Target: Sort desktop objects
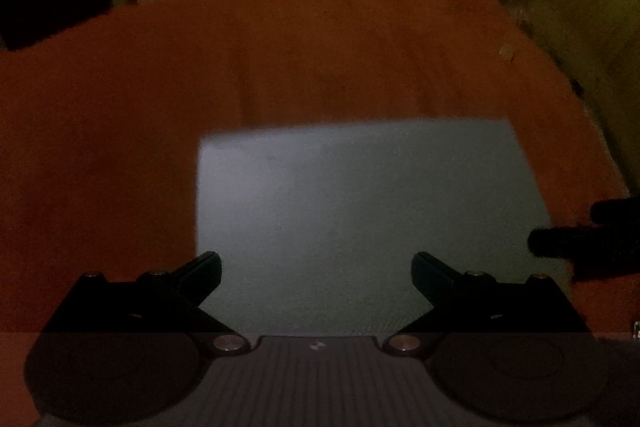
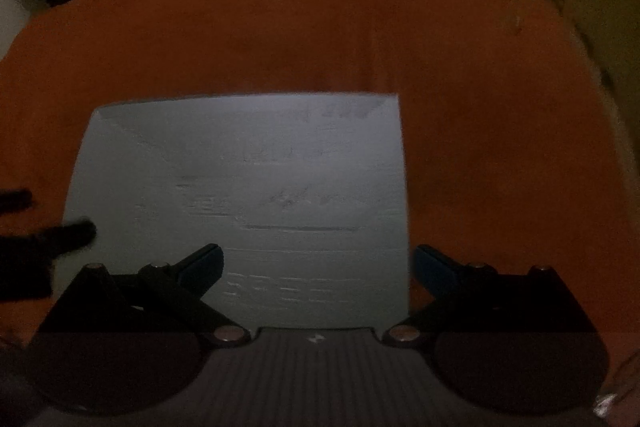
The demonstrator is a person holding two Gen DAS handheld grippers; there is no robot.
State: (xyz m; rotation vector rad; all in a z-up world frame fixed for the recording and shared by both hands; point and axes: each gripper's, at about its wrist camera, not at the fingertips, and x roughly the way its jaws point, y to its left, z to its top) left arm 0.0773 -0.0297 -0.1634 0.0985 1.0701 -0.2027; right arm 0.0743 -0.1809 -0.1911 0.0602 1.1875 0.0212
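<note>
Left wrist view: dim and blurred. Left gripper [image 1: 316,277] spread wide, holding nothing, poised over a grey sheet [image 1: 360,195] lying flat on an orange cloth [image 1: 200,75]. At the right edge, dark fingertips [image 1: 560,243] of the other tool, near the sheet's side. Right wrist view: right gripper [image 2: 316,271] likewise spread wide and empty, above the same sheet [image 2: 248,167], faint marks across it. No other desk items visible on the cloth. By the look of things, sorting barely begun or nearly finished; impossible to say which. Sheet not yet gripped.
</note>
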